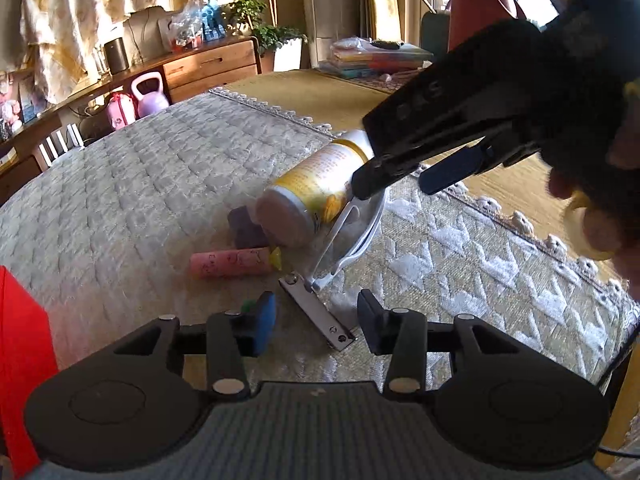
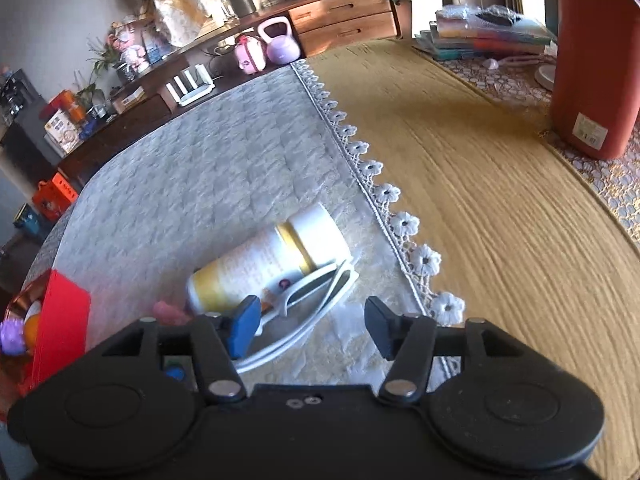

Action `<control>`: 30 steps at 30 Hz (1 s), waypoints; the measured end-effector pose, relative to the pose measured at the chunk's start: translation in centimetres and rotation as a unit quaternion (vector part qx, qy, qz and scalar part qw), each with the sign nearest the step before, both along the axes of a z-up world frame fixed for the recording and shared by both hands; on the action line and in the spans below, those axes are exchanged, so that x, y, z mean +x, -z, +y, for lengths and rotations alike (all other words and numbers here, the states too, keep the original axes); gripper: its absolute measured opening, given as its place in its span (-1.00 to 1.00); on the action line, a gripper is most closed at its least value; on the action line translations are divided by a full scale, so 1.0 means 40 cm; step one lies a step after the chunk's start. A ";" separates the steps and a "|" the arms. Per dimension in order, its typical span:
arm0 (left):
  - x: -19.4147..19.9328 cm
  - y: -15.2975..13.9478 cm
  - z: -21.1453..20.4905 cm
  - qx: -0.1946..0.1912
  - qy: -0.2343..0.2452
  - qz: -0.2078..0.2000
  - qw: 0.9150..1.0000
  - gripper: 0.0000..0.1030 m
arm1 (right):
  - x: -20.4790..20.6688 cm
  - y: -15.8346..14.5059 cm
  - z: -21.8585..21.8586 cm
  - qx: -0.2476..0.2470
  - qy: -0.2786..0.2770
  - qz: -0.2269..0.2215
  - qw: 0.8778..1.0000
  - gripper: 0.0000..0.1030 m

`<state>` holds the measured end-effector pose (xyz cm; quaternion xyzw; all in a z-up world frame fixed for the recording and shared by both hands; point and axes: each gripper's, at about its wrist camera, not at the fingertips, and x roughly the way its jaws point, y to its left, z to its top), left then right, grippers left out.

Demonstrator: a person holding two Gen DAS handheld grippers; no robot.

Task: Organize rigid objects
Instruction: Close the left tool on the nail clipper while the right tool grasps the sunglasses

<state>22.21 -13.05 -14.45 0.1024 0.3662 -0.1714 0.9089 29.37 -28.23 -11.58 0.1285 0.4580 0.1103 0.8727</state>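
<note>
A yellow-and-white bottle [image 1: 316, 184] [image 2: 272, 264] lies on its side on the grey quilted cloth [image 1: 140, 184]. A white looped tool [image 1: 352, 236] [image 2: 316, 292] with a metal bar [image 1: 320, 312] leans against it. A pink tube [image 1: 232, 264] and a purple block [image 1: 244, 232] lie beside the bottle's base. My left gripper [image 1: 316, 322] is open, low over the cloth, with the metal bar lying slantwise between its fingers; I see no pad pressing on it. My right gripper [image 1: 404, 180] [image 2: 312, 322] is open just above the bottle and the white loop, holding nothing.
A red box [image 1: 20, 340] [image 2: 60, 320] stands at the left with small toys behind it. The cloth's lace edge [image 2: 384, 192] borders a yellow mat [image 2: 500, 200]. A tall orange-red cylinder [image 2: 592, 60] and stacked books [image 2: 488, 36] stand at the far right.
</note>
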 end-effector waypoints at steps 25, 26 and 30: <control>-0.026 -0.002 0.023 -0.020 -0.003 0.008 1.000 -0.79 | -0.030 -0.001 0.012 0.003 -0.053 -0.032 0.998 -0.90; -0.029 -0.002 0.025 -0.020 -0.005 0.009 1.000 -0.79 | -0.034 -0.004 0.012 0.006 -0.057 -0.034 0.998 -0.90; -0.036 -0.006 0.032 -0.018 -0.019 0.008 1.000 -0.80 | -0.056 -0.029 0.012 0.006 -0.060 -0.052 0.997 -0.91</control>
